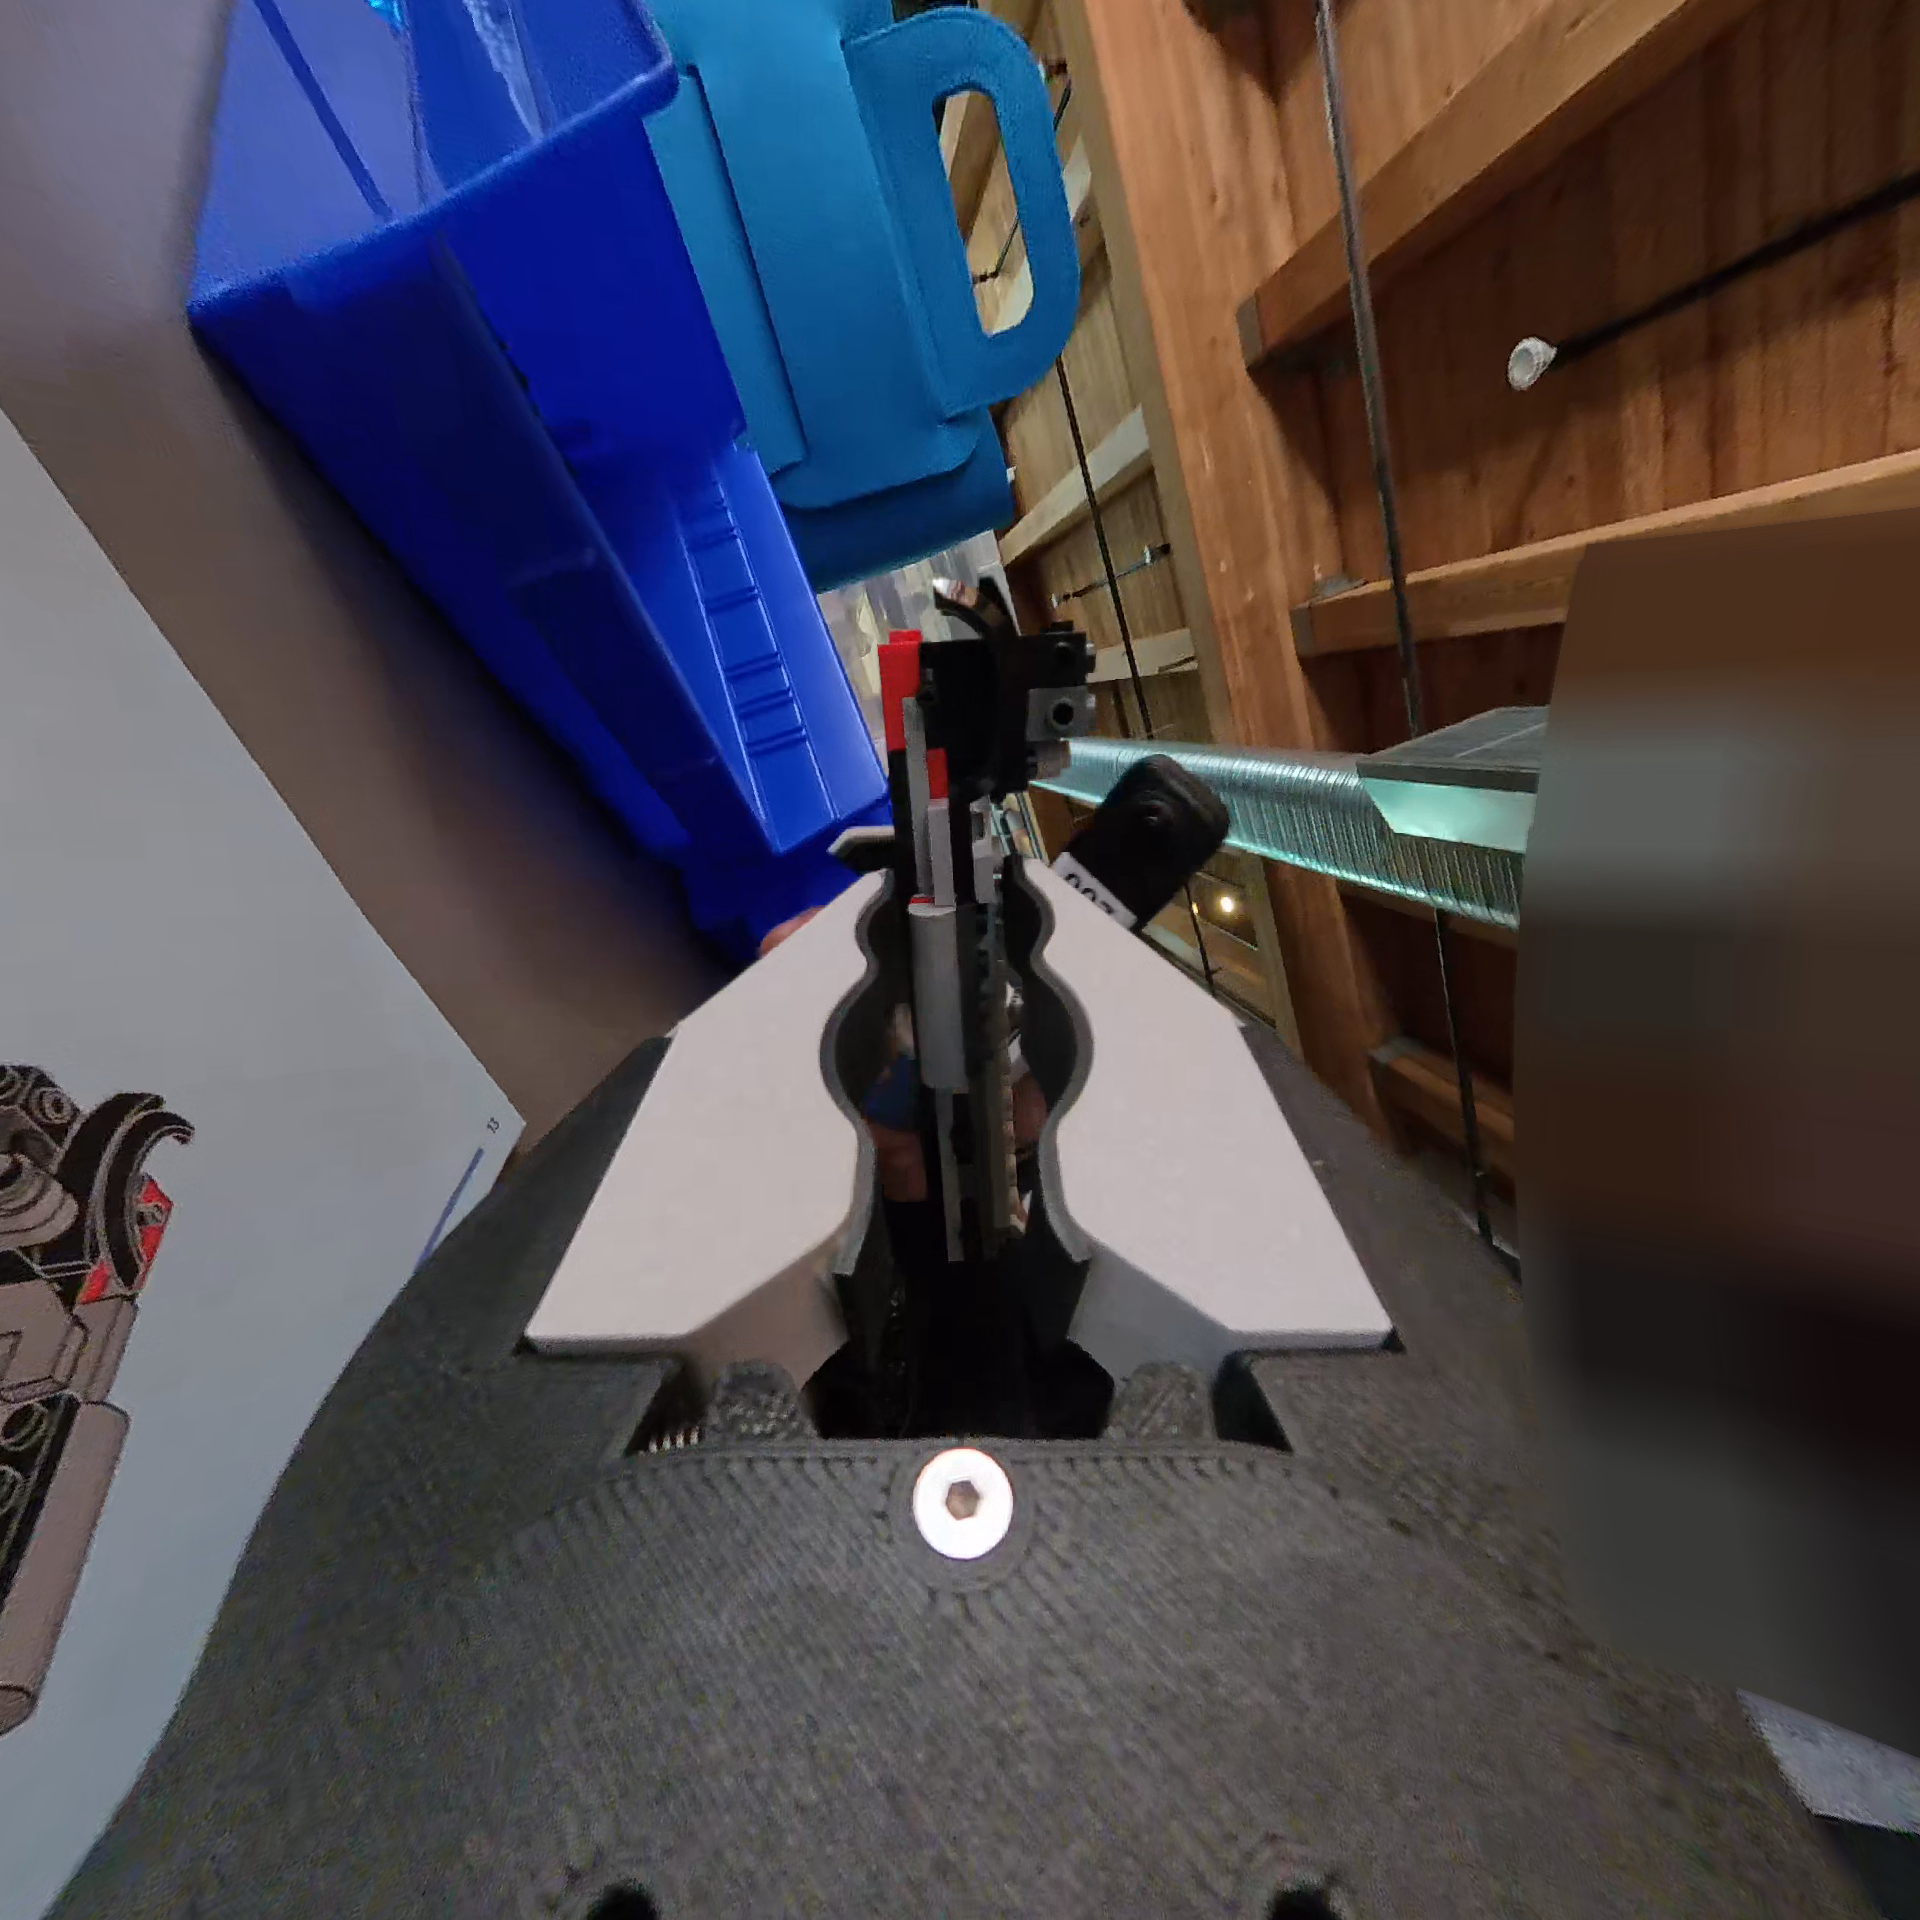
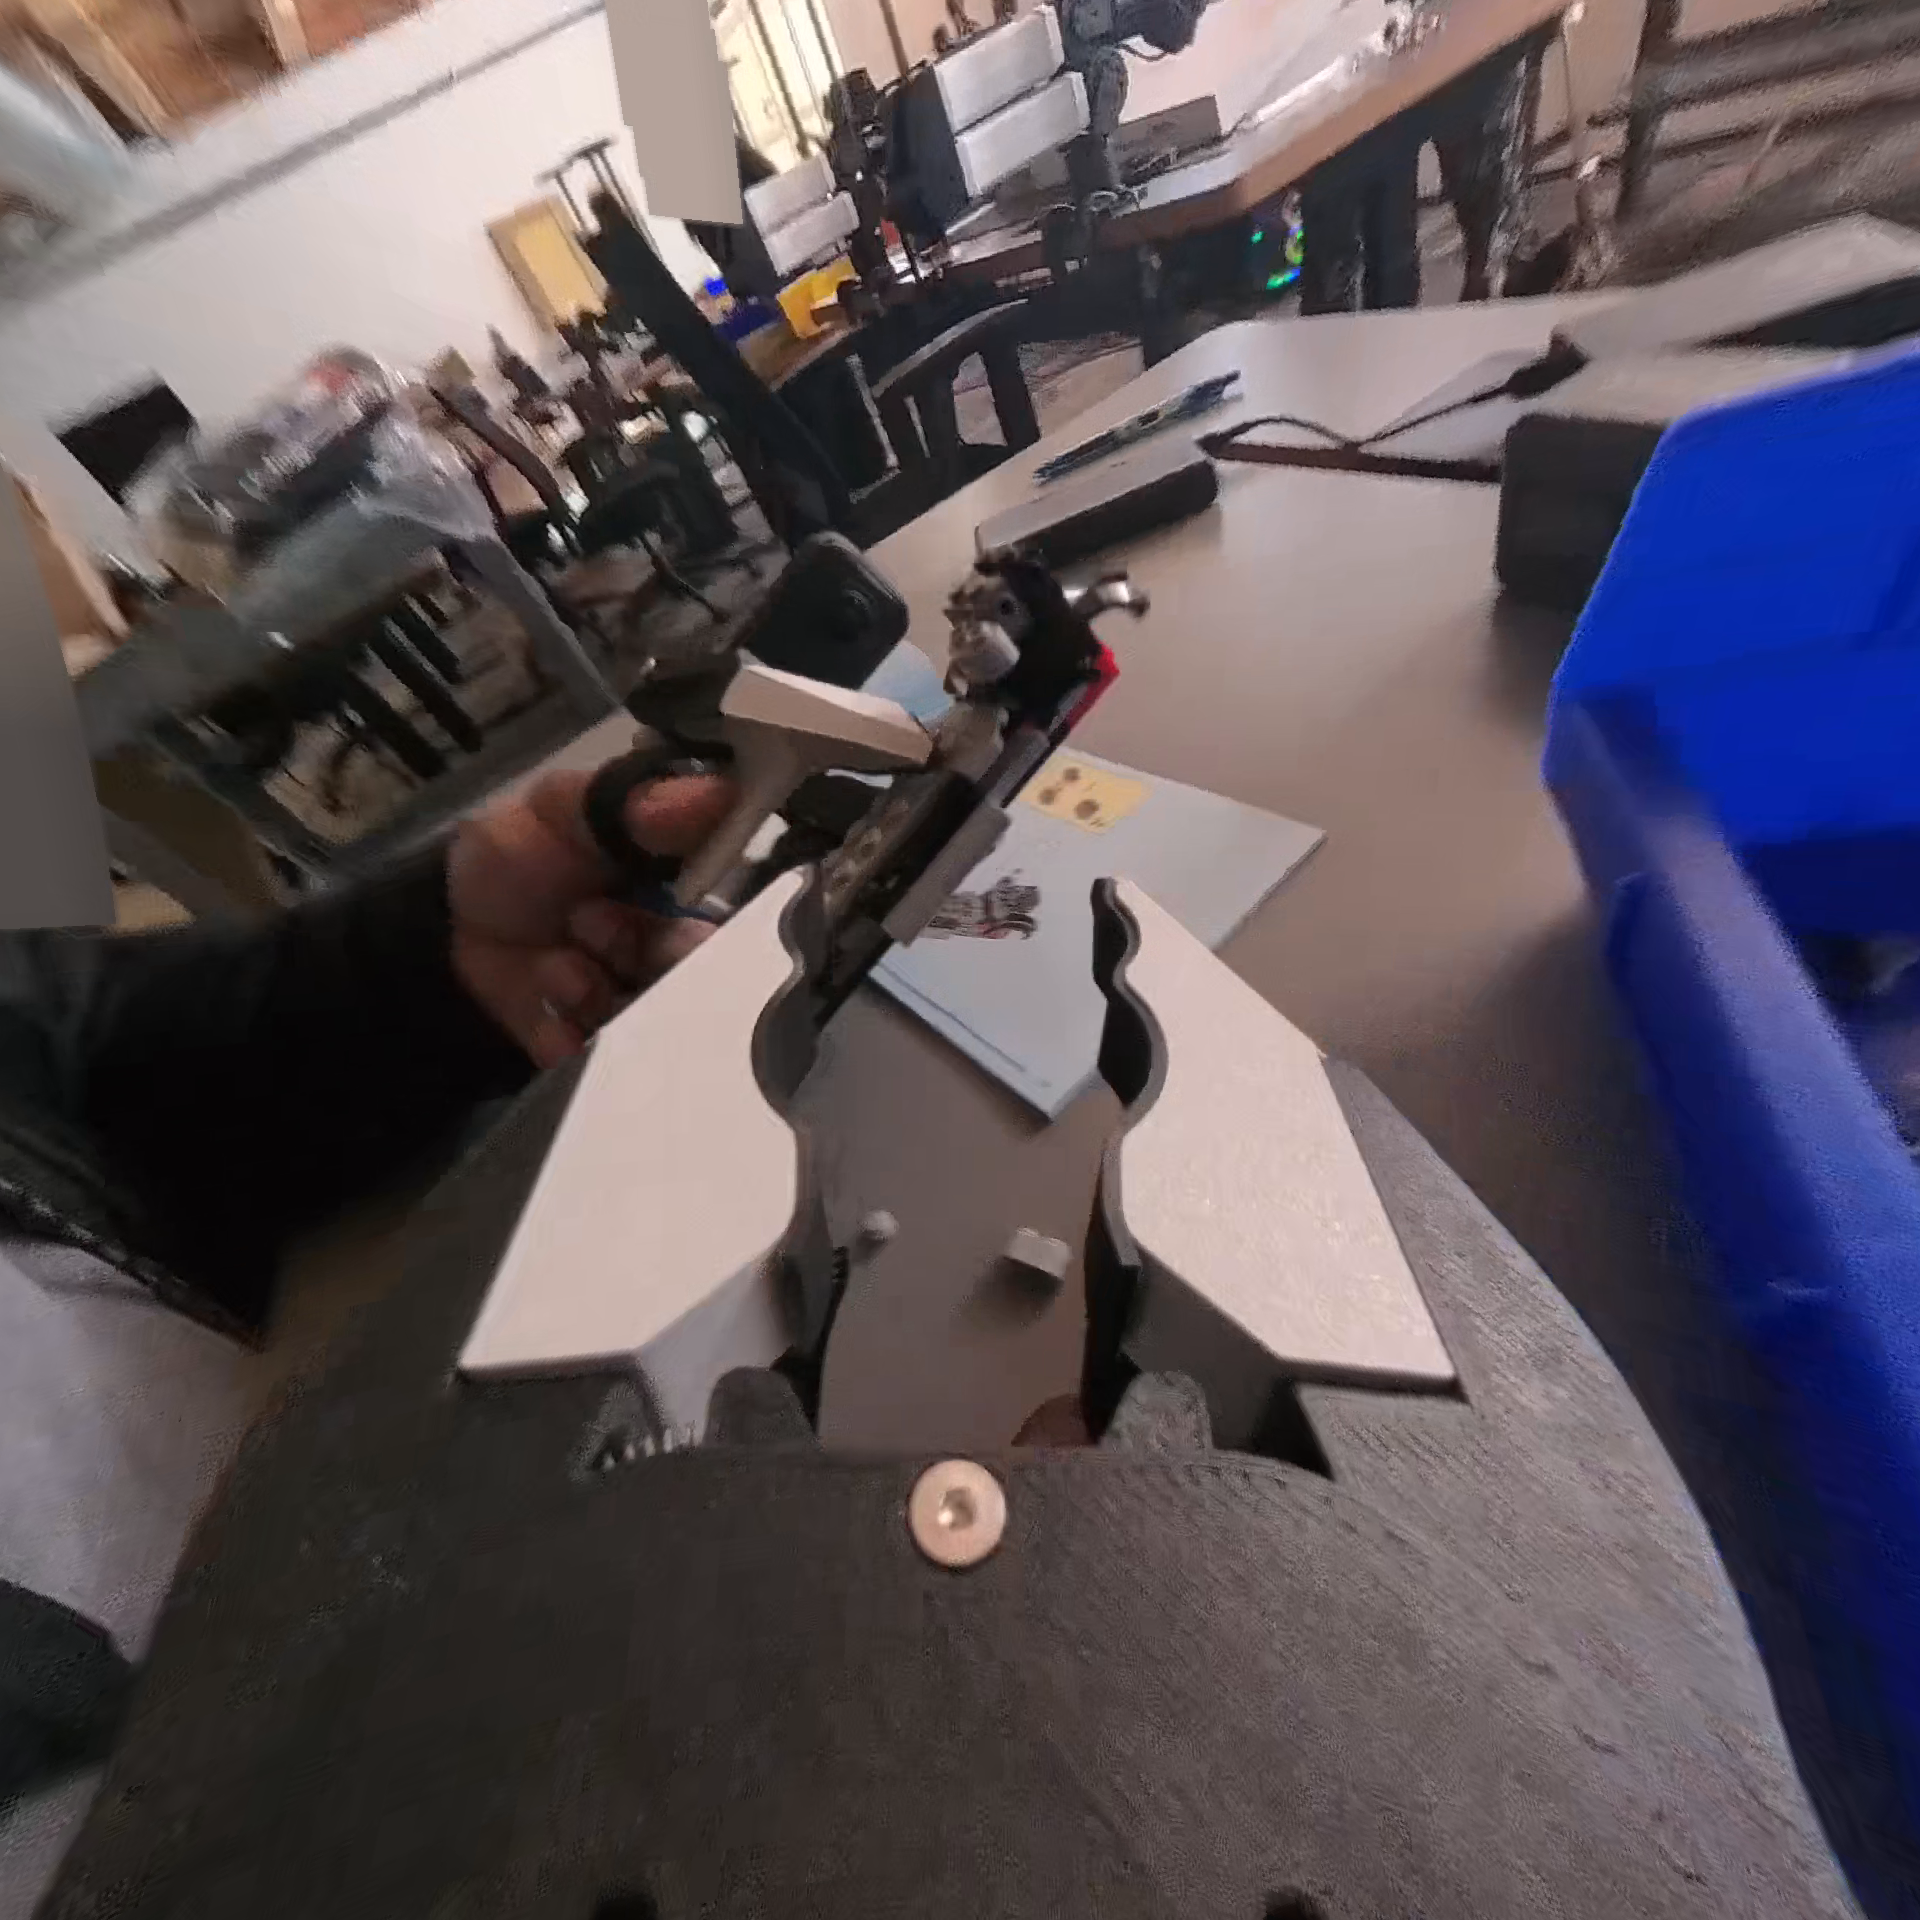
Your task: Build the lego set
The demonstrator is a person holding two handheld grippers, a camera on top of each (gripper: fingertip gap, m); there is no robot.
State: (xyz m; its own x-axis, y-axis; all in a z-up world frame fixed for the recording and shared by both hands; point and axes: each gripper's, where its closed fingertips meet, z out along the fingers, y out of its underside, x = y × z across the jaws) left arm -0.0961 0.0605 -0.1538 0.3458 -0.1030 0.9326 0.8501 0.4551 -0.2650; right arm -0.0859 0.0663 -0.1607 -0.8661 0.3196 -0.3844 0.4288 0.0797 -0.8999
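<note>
The left gripper (image 1: 951,914) is clamped on the half-built lego model (image 1: 961,769), held above the table (image 2: 1351,665). The right gripper (image 2: 951,935) gapes empty; it should pick the small grey piece (image 2: 1034,1257) near the table's front edge squarely.

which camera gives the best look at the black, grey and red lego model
The right wrist view: the black, grey and red lego model shows side-on, clamped in the left gripper. The left wrist view shows it edge-on between the fingers.

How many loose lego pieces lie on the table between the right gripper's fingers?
2: a small round grey piece near the left finger, and a grey cylindrical piece near the right finger. Others may be hidden behind the fingers.
</note>
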